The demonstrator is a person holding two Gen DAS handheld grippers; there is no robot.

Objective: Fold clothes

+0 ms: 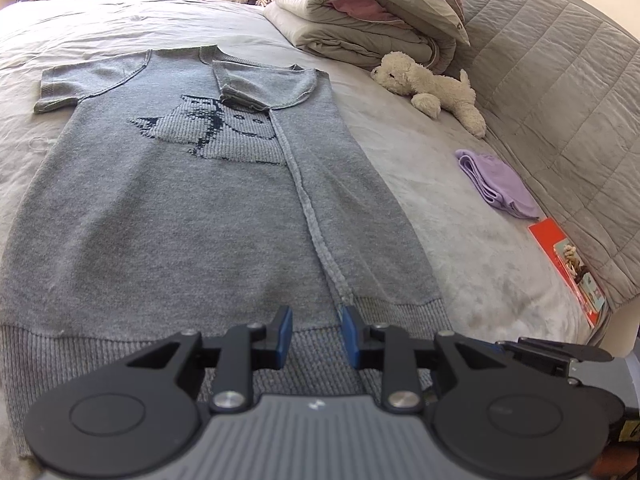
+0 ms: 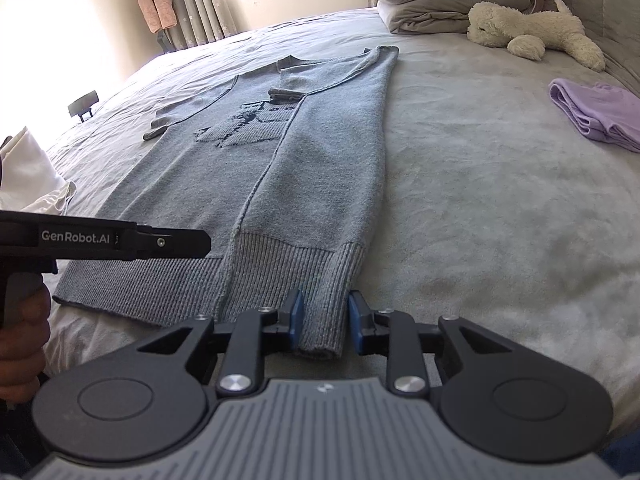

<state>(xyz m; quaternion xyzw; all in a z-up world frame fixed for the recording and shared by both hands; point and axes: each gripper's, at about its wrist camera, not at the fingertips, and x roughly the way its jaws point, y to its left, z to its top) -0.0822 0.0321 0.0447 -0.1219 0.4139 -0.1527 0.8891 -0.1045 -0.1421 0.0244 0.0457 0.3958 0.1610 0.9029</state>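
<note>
A grey knit sweater [image 1: 180,200] with a dark cat pattern lies flat on the bed, neck at the far end. Its right side is folded in over the middle, and that sleeve [image 1: 240,96] lies across the chest. My left gripper [image 1: 316,332] hovers open over the ribbed hem [image 1: 120,344], by the folded edge's seam. My right gripper [image 2: 324,324] is open at the folded right corner of the hem [image 2: 320,280]. The rib lies between its blue pads [image 2: 297,320] and is not pinched. A hand [image 2: 20,340] holds the left gripper [image 2: 188,243], which shows from the side in the right wrist view.
A cream plush dog [image 1: 432,88], a folded lilac garment [image 1: 496,184] and a red book [image 1: 568,264] lie to the right, along the padded headboard [image 1: 560,80]. A folded quilt pile [image 1: 360,12] sits at the far end. White cloth [image 2: 28,172] lies left of the sweater.
</note>
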